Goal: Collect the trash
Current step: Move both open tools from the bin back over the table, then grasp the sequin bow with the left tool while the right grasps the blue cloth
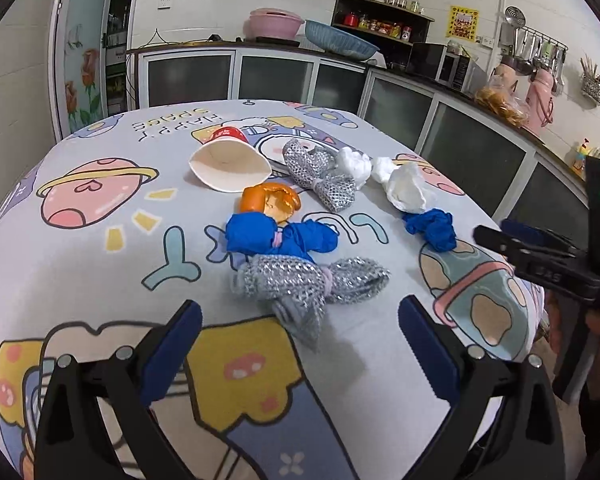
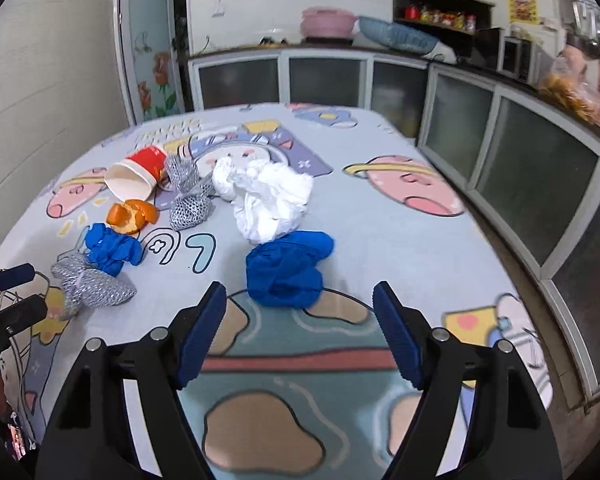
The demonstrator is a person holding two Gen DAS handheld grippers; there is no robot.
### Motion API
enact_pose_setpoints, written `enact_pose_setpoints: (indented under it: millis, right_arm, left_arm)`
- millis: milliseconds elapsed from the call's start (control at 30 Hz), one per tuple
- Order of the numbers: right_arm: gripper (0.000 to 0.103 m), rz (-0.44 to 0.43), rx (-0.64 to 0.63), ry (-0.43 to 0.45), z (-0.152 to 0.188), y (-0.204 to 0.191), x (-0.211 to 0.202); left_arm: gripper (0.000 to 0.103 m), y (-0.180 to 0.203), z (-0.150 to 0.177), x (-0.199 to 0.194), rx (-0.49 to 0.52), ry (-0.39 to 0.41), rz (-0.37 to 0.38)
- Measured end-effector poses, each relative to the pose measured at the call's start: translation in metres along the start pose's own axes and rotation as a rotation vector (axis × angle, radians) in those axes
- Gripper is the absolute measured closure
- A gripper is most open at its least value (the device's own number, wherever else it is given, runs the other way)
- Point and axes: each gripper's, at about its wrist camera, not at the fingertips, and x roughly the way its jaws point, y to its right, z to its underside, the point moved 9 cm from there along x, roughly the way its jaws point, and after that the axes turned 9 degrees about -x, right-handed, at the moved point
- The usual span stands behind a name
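Observation:
Trash lies on the cartoon-print tablecloth (image 1: 80, 272). My left gripper (image 1: 300, 320) is open, just short of a silver mesh scrubber (image 1: 304, 284). Behind it lie a crumpled blue glove (image 1: 276, 236), an orange peel (image 1: 270, 200), a tipped paper cup (image 1: 230, 166), a second silver scrubber (image 1: 320, 176) and white tissues (image 1: 404, 186). My right gripper (image 2: 300, 308) is open, just short of another blue glove (image 2: 288, 272), with white tissue (image 2: 268, 200) behind it. The right gripper also shows at the right edge of the left wrist view (image 1: 500, 240).
Kitchen cabinets with glass doors (image 1: 472, 152) run along the back and right of the table. The counter holds a pink pot (image 1: 274, 24), a blue basket (image 1: 340, 40) and a microwave (image 1: 436, 62). A flower-print door (image 1: 84, 72) stands at the back left.

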Motion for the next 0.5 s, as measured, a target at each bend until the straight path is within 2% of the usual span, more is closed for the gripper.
enact_pose_setpoints:
  millis: [133,400,500]
  right_arm:
    - [0.031,-0.02,0.01,-0.05,-0.002,-0.002,0.027]
    - [0.032,-0.027,0.001,-0.08,-0.003,-0.005,0.053]
    - [0.041,-0.034,0.002,-0.096,-0.002,-0.005,0.059]
  left_arm:
    - [0.008,-0.004,-0.001,0.014,-0.029,-0.04,0.004]
    - [0.008,-0.006,0.001,0.039,-0.075,-0.096,0.026]
    - [0.009,-0.007,0.001,0.046,-0.09,-0.102,0.027]
